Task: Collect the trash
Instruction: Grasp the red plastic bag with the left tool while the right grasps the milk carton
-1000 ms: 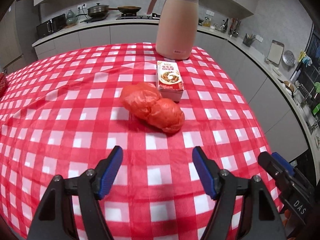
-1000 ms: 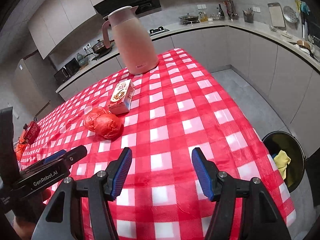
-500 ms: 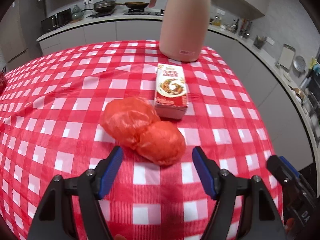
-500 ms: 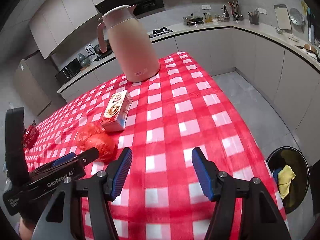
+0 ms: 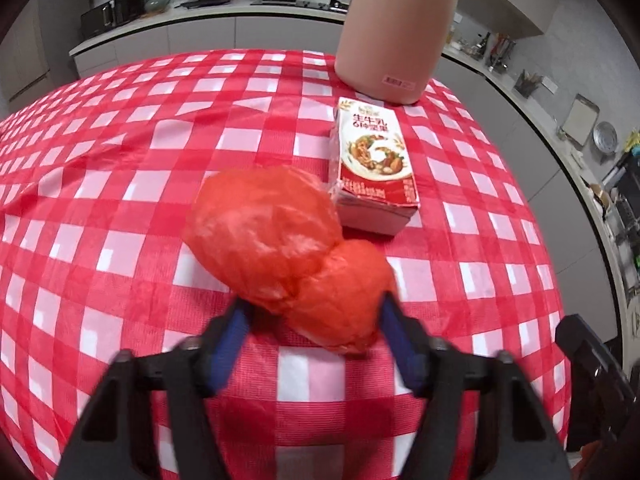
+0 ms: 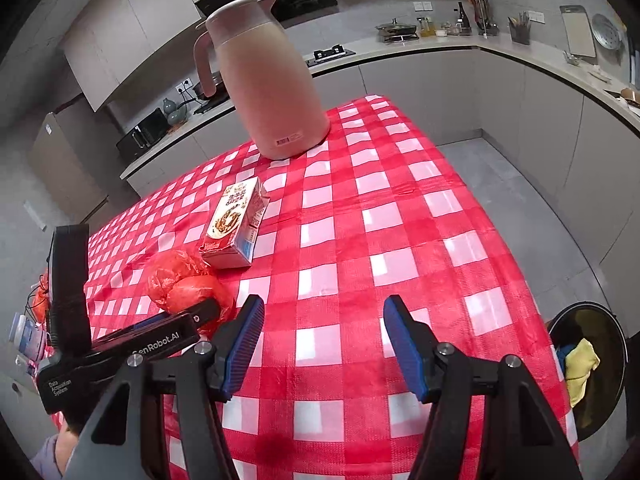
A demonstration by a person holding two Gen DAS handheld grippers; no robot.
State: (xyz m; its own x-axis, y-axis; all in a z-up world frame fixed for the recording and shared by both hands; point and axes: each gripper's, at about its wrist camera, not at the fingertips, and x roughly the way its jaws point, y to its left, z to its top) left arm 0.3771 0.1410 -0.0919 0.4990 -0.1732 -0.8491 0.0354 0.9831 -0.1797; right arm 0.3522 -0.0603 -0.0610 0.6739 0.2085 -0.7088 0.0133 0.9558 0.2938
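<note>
the left gripper is down low over the table, its blue fingers spread wide with the near lobe of the crumpled red plastic bag sitting between them. the pads look right at the bag's sides, but i cannot tell whether they press it yet; the jaws have not closed on it. the bag is two puffy lobes, lying on the red and white checked tablecloth. touching its far right edge is a milk carton lying flat on its side, printed face up. farther on, just beyond the carton's far end, stands a tall pink thermos jug, upright.

the right gripper hangs above the near part of the cloth, jaws wide apart and holding nothing, only checks between its fingers. from its side the bag lies to the left, with the left gripper's black body reaching in at it, and the carton and jug lie farther off. down on the floor past the table's right edge is a round dark bin with something yellow and a bit of blue inside. a grey kitchen counter runs along the far wall.
</note>
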